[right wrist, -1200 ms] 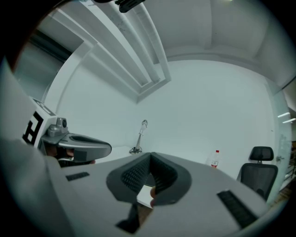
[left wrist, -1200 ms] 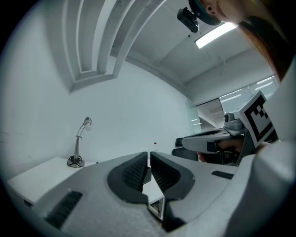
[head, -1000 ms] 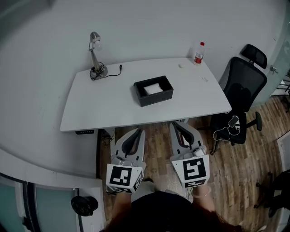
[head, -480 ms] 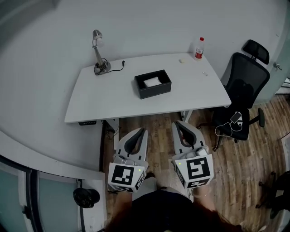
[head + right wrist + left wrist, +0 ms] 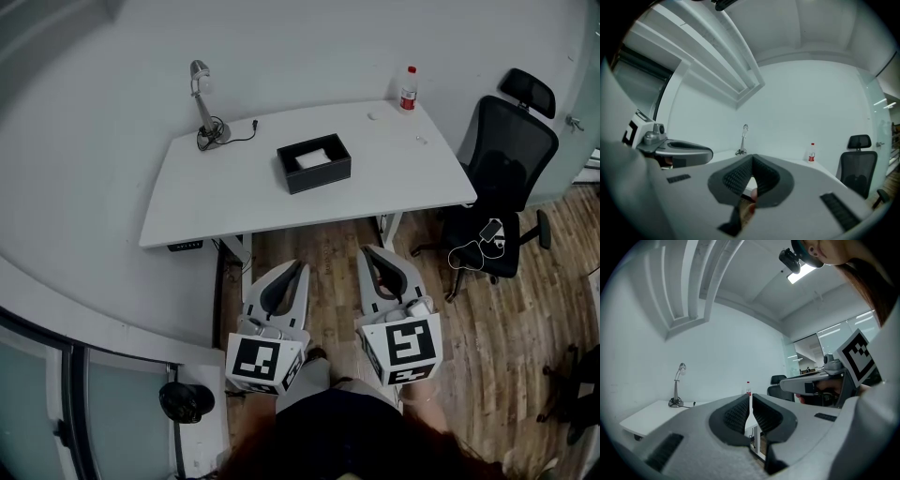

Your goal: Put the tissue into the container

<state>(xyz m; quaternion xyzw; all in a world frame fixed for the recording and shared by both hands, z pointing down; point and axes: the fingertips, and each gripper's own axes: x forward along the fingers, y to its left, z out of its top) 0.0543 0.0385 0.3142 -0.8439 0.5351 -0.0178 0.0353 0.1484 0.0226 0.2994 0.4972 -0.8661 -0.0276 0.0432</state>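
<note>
Left gripper (image 5: 294, 269) & right gripper (image 5: 373, 255) are both sitting shut, nothing in em. Tissue (image 5: 314, 157) is lying inside the container (image 5: 317, 178). It's prob featherlight n floppy, so I'm guessing pinch a raised fold.

Worktop (image 5: 234, 202), white, one: black open container (image 5: 314, 164) at centre; desk lamp (image 5: 203, 108) at far left corner, its cable (image 5: 242, 133) trailing right; red-capped bottle (image 5: 408, 89) at far right corner; small white scrap (image 5: 421, 141) near right edge

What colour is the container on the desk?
Black. The container shows best in the head view.
</note>
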